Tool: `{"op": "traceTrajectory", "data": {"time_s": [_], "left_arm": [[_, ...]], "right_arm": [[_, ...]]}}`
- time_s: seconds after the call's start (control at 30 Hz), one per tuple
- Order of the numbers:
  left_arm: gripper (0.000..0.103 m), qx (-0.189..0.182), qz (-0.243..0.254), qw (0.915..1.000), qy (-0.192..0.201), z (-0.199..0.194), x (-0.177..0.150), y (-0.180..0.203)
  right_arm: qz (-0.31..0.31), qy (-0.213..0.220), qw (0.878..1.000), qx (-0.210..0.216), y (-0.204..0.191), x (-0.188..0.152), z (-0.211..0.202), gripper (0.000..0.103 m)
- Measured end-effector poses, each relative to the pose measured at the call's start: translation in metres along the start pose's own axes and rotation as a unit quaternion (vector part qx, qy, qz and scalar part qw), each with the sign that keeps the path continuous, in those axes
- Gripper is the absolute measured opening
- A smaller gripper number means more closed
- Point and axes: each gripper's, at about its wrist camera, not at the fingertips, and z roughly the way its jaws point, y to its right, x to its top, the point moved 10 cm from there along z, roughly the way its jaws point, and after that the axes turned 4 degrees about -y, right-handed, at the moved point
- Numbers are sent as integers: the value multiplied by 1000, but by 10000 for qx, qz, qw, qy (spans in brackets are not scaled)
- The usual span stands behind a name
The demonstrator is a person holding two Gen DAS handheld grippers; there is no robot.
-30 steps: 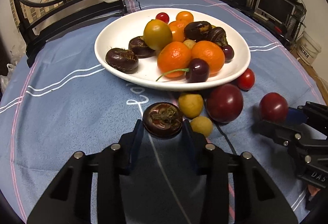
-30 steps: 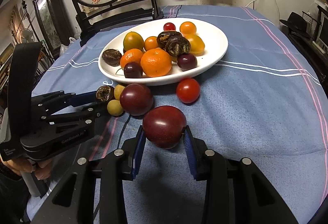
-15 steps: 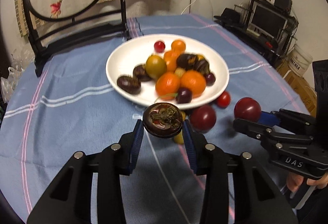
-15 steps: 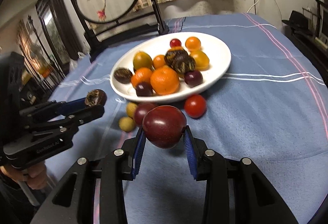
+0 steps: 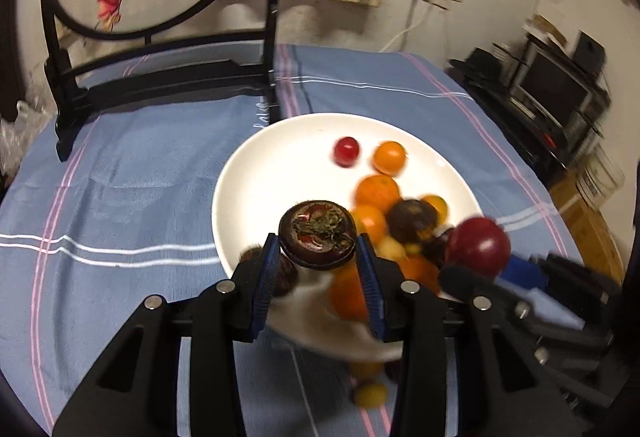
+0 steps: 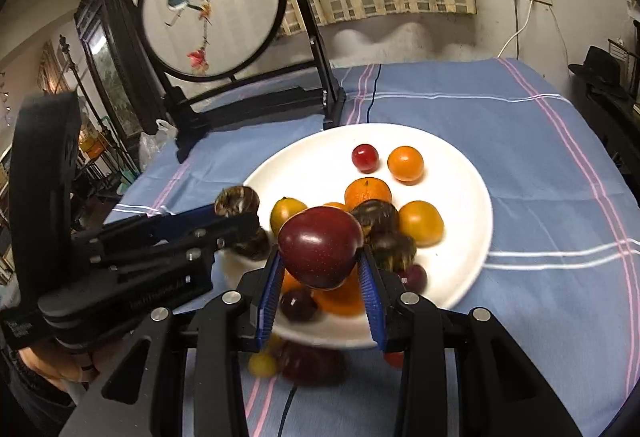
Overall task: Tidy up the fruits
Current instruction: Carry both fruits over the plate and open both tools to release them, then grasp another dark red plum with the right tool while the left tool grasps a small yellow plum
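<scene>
Left wrist view: left hand-held gripper point(image 5: 318, 261) clamped on a dark brown, flat-topped fruit point(image 5: 317, 234), poised above the near rim of the white plate point(image 5: 276, 173). Right hand-held gripper point(image 5: 486, 269) seen at the right of the plate, closed around a dark red plum point(image 5: 478, 245). Best released low over the bare left part of the plate, clear of the heaped oranges point(image 5: 378, 191), to stop rolling.

Right wrist view: right hand-held gripper point(image 6: 320, 277) gripping the plum point(image 6: 320, 245) over the plate's point(image 6: 460, 197) near side; left hand-held gripper point(image 6: 236, 213) at the plate's left rim with its brown fruit point(image 6: 237, 201). Shown only here: a hand point(image 6: 52, 361) under the left tool, and small yellow fruit point(image 6: 262, 363) with darker ones on the blue-clothed worktop point(image 6: 540, 177) below the plate's near edge, blurred.
</scene>
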Motion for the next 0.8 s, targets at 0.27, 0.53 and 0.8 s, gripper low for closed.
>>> {"op": "traceTrajectory", "data": {"time_s": [0.27, 0.53, 0.8], "left_arm": [[59, 20, -109, 9998, 168, 3, 6, -3], [65, 54, 37, 9996, 292, -26, -22, 5], [68, 226, 102, 9997, 56, -28, -68, -3]], "right_arm": [[251, 109, 9995, 182, 6, -4, 6, 53], [430, 360, 9984, 58, 25, -28, -26, 59], [264, -134, 9996, -10, 19, -71, -23, 59]]}}
